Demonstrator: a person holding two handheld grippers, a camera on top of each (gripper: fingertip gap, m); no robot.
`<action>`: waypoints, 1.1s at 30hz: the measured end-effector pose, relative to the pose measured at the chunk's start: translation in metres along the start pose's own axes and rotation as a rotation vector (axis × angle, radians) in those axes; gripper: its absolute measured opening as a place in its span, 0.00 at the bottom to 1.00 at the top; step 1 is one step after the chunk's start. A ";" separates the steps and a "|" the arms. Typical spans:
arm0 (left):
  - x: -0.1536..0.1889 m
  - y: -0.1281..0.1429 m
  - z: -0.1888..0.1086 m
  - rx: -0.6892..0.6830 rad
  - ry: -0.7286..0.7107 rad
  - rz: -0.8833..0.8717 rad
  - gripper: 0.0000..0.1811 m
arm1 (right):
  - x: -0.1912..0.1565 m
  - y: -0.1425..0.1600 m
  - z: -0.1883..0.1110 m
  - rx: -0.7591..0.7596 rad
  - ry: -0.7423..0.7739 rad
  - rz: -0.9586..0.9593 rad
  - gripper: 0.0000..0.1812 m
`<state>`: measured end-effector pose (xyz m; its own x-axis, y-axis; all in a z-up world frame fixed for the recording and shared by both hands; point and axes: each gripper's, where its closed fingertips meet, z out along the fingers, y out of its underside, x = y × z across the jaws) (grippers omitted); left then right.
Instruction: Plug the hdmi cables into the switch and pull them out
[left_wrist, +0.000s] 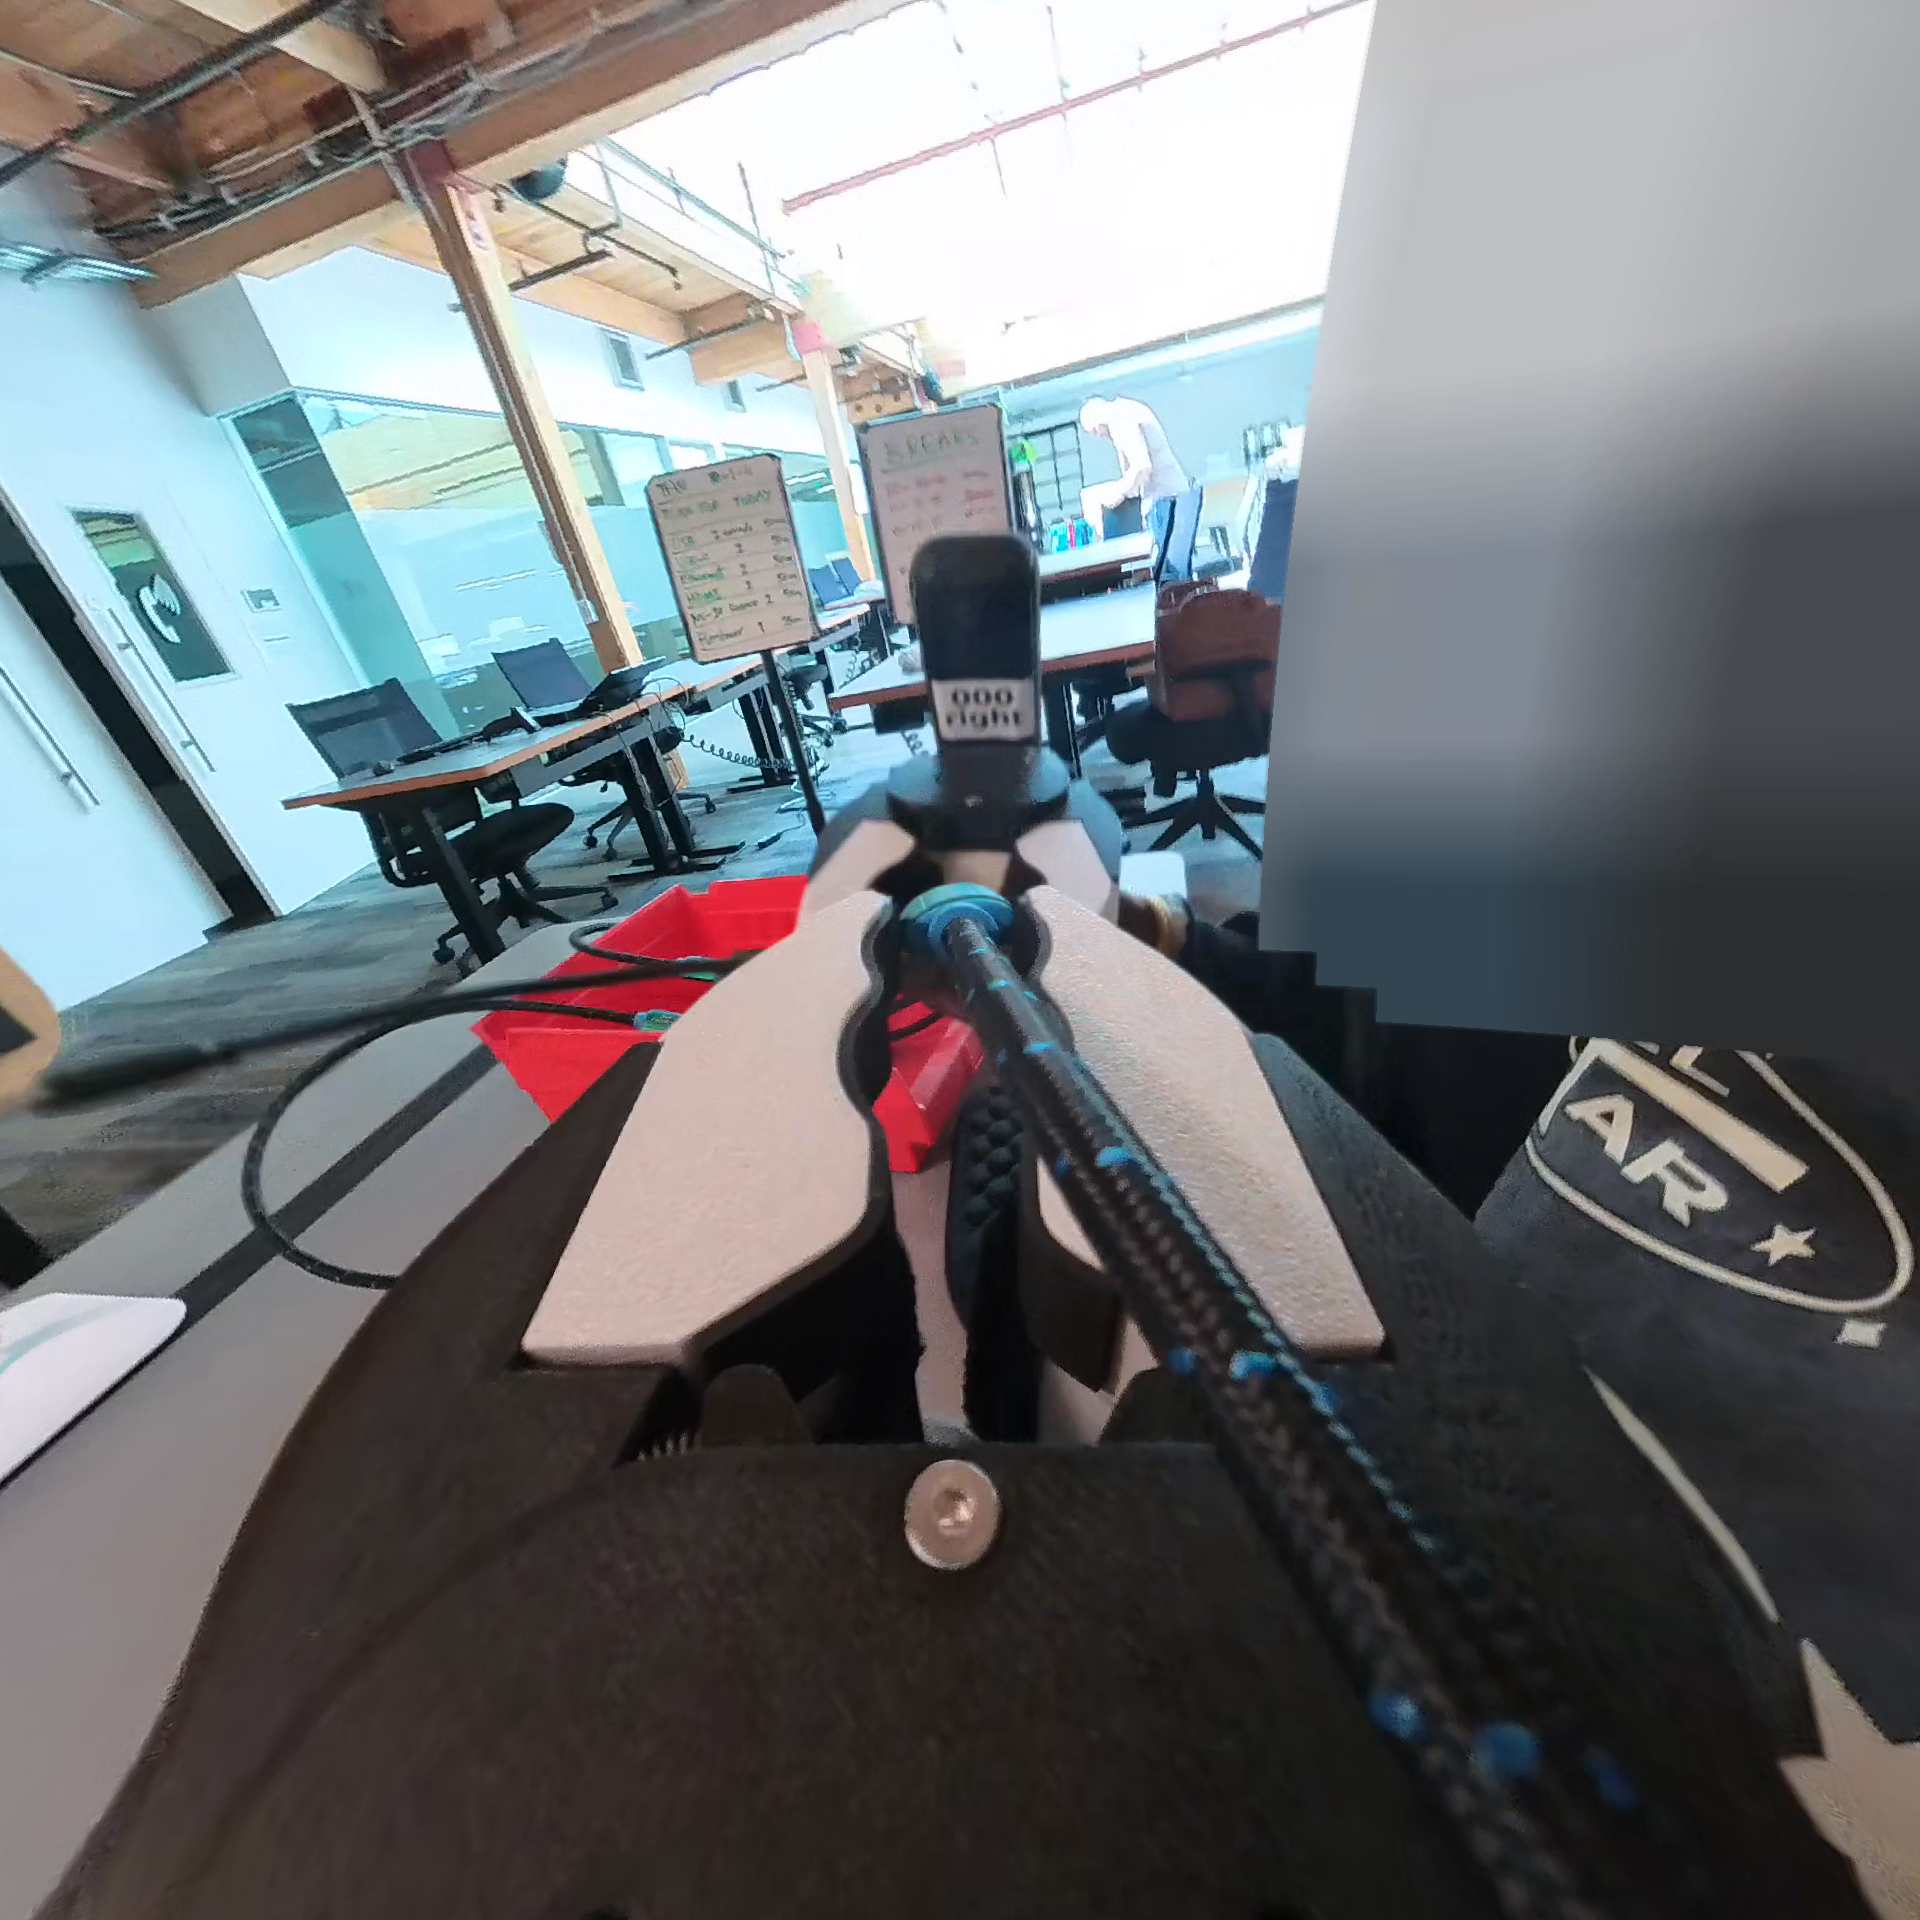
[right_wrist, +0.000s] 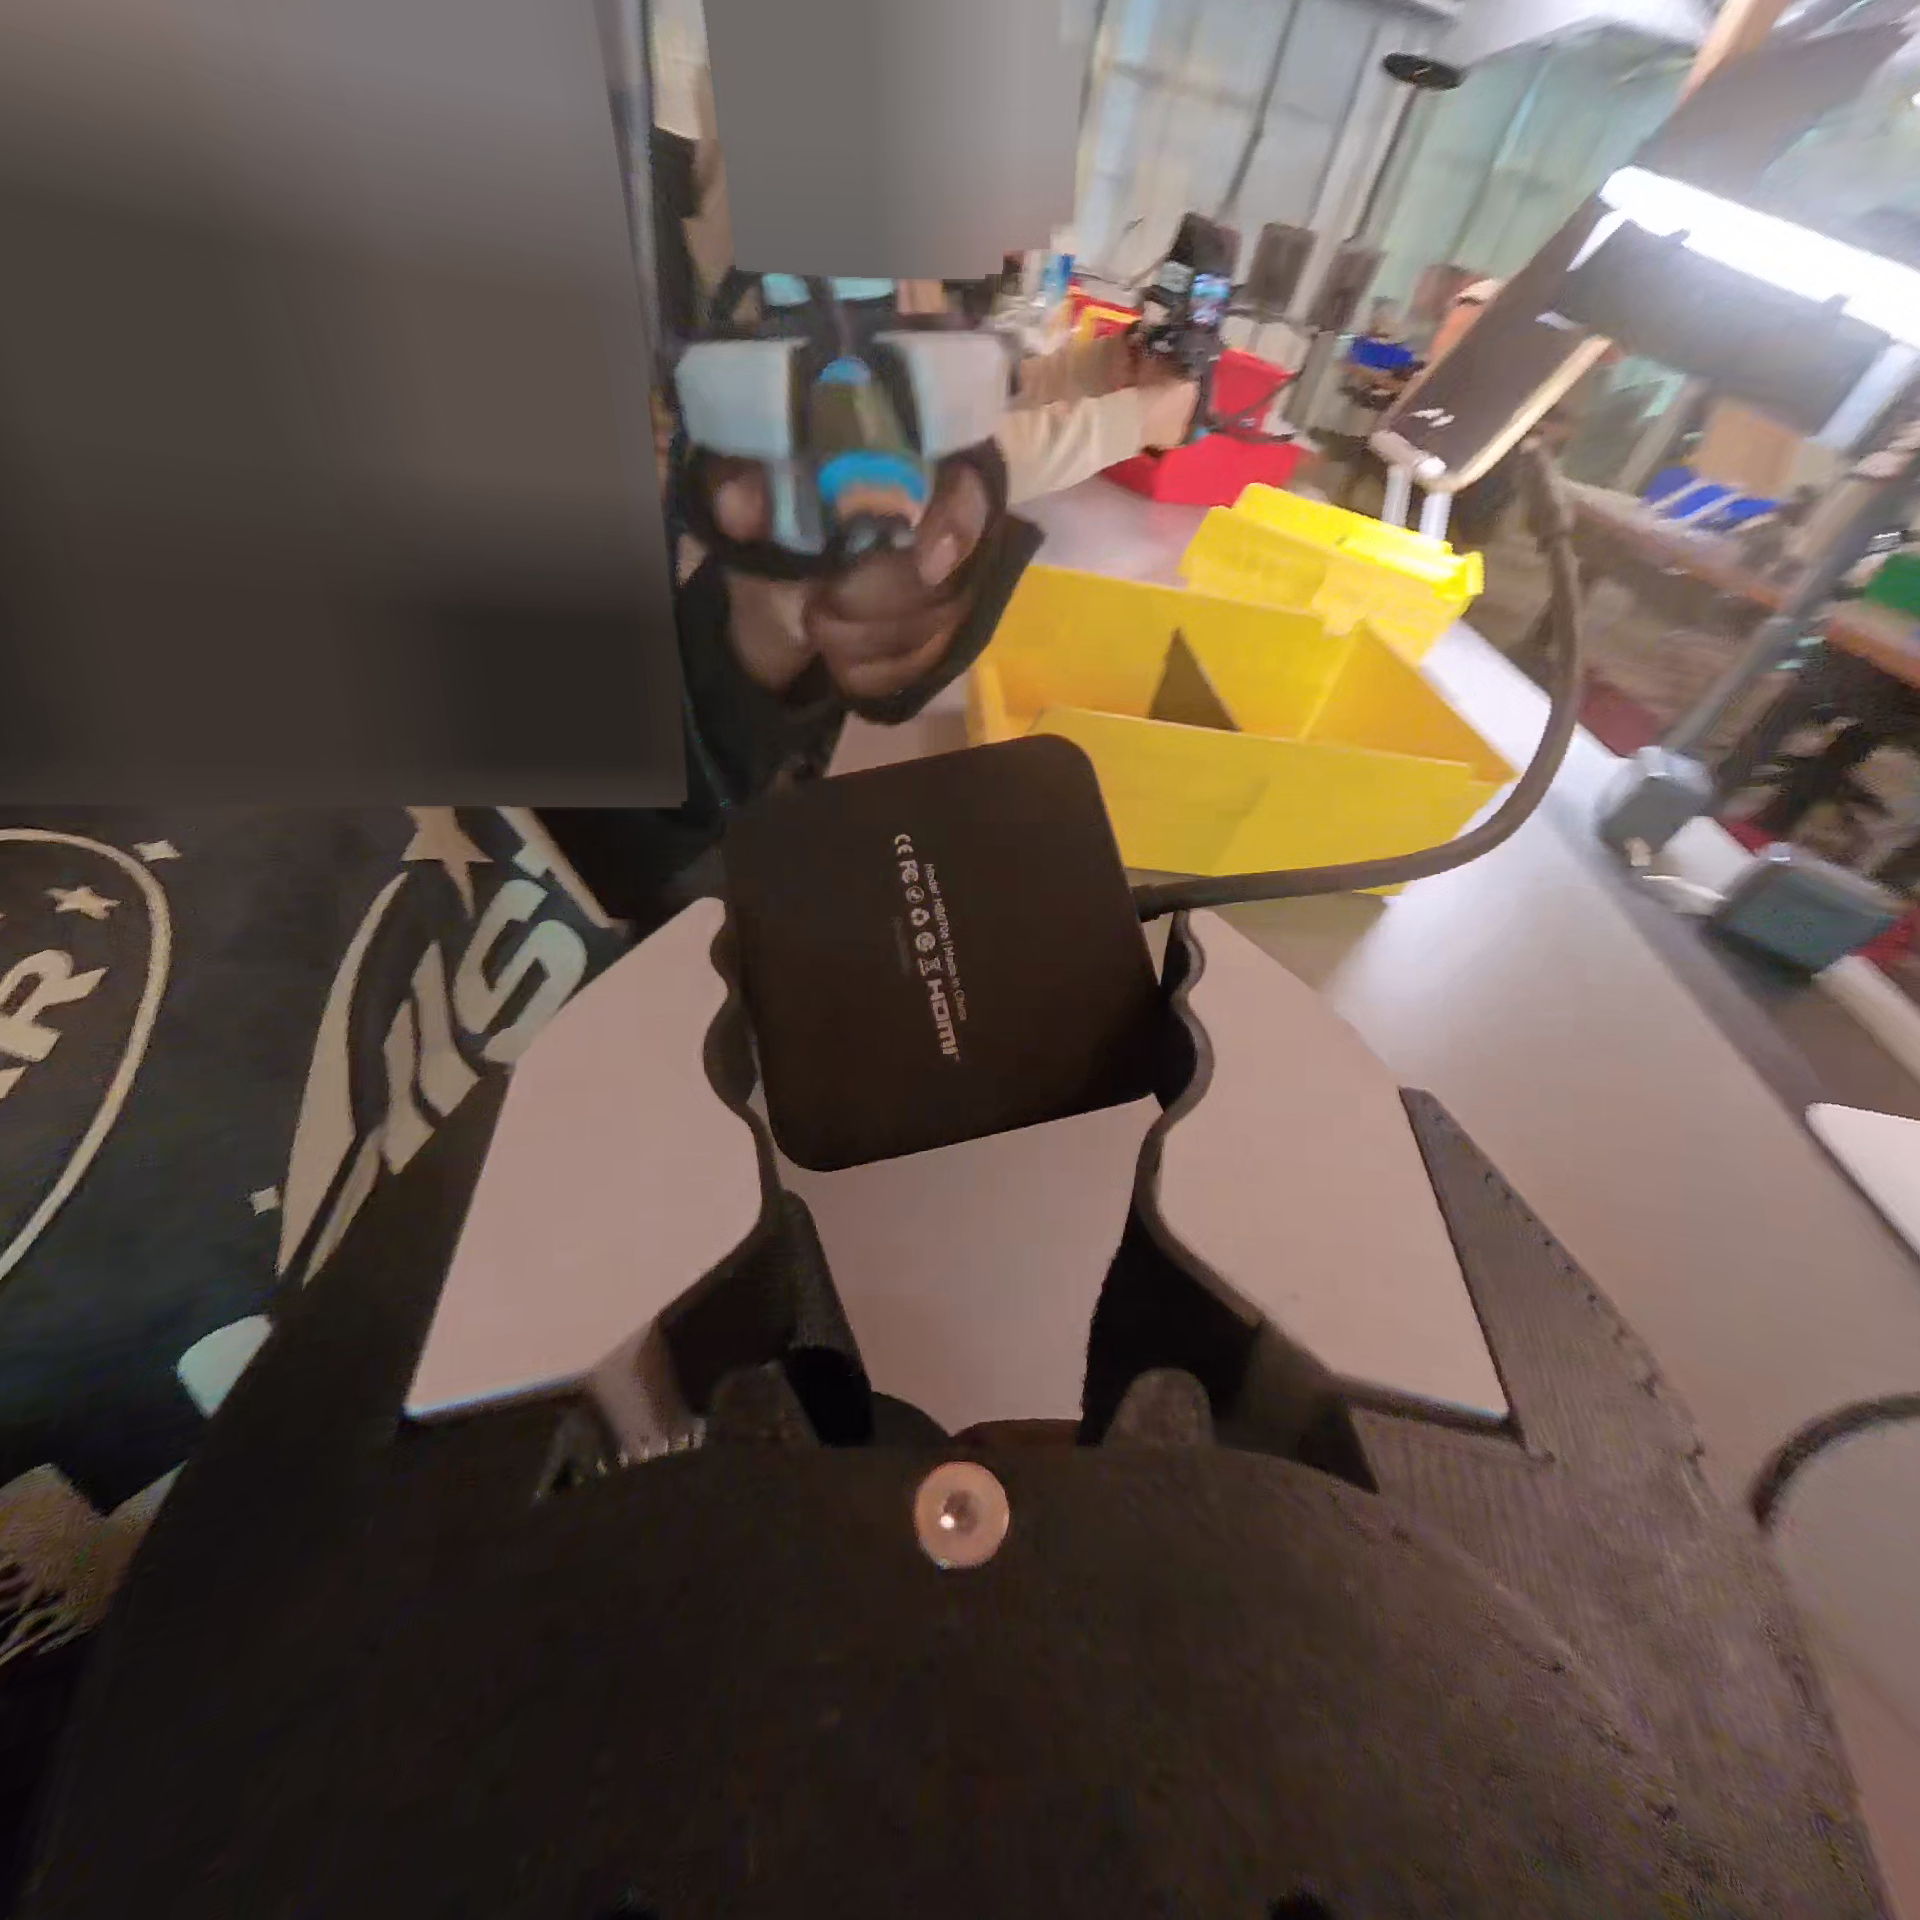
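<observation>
My left gripper (left_wrist: 951, 925) clenches the braided cable (left_wrist: 1143, 1174); my right gripper (right_wrist: 951, 997) grasps the switch (right_wrist: 940, 951), yellow bin (right_wrist: 1247, 727) at 1 o'clock.

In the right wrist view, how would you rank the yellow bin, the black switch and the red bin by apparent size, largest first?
1. yellow bin
2. switch, enlarged by nearness to the camera
3. red bin, farthest away

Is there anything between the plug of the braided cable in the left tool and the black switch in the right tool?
Nothing visible. The left tool holds the braided cable plug-first toward the switch, which the right tool grips. Only open air lies between them; the yellow bin sits off to the side.
</observation>
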<state>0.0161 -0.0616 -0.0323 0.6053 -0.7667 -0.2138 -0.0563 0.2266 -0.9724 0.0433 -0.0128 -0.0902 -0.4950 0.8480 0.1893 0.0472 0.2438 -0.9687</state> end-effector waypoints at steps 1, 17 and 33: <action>0.003 0.003 0.004 -0.014 0.007 0.030 0.11 | 0.002 -0.004 -0.002 -0.002 0.038 -0.018 0.43; 0.032 0.025 0.013 -0.092 0.122 0.346 0.11 | -0.018 -0.012 0.004 -0.103 0.061 -0.105 0.43; 0.039 0.033 0.013 -0.081 0.165 0.419 0.10 | -0.023 -0.003 0.010 -0.154 0.038 -0.125 0.43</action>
<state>0.0482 -0.0763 -0.0718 0.3826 -0.7062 -0.5957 -0.3350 0.4948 -0.8018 0.0457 -0.0384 -0.0929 -0.4720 0.8233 0.3152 0.1210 0.4147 -0.9019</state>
